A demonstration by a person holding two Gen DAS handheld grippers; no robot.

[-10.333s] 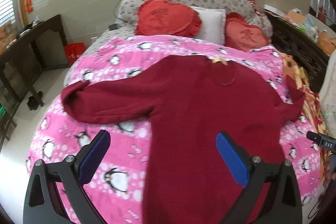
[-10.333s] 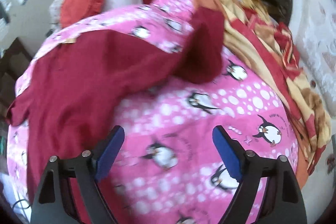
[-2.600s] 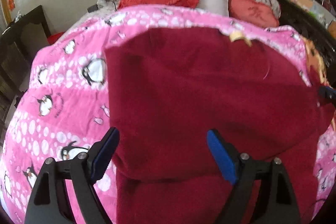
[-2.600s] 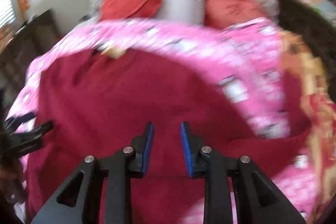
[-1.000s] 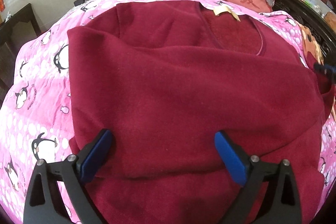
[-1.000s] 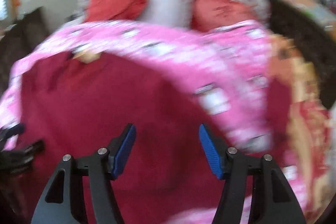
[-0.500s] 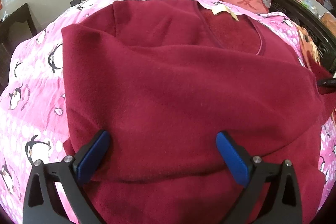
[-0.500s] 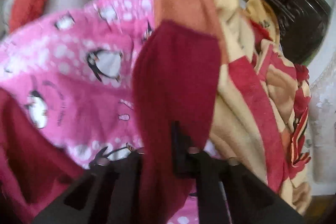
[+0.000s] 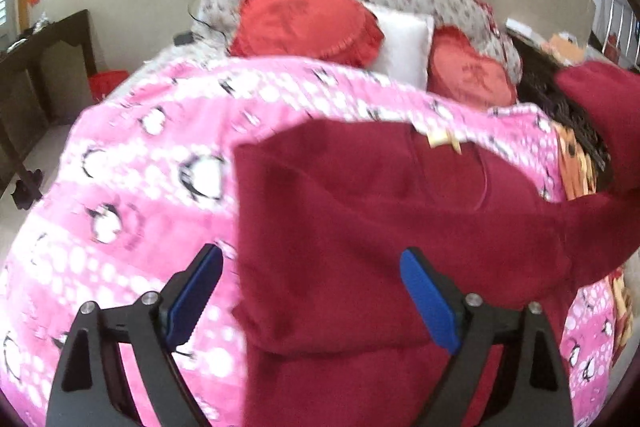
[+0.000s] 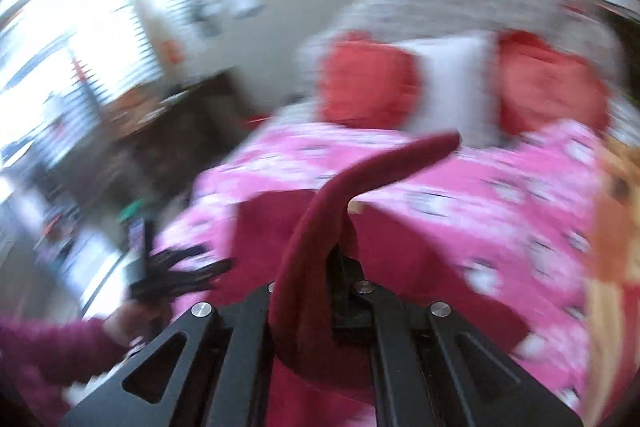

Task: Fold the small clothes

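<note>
I log a bed (image 9: 120, 187) under a pink penguin quilt (image 9: 152, 163), with a dark red sweater (image 9: 360, 227) lying partly folded across it. My right gripper (image 10: 340, 263) has its fingers pinching the sweater's sleeve (image 10: 360, 179), raised off the quilt. My left gripper (image 9: 312, 291) hovers above the sweater, fingers spread and just closing a little, holding nothing.

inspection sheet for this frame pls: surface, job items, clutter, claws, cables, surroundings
Surface: bed under a pink penguin quilt.
Job's things: dark red top laid flat, one sleeve already folded across the body; other sleeve lifted off the bed.
Clutter: two red heart cushions, white pillow, orange patterned blanket at the bed's edge.
Claws: left claw open over the top, jaws just narrowing slightly, nothing between them; right claw shut on the sleeve.
Cables: nothing seen.
Surroundings: dark wooden desk, window blinds, papers on the wall.
</note>
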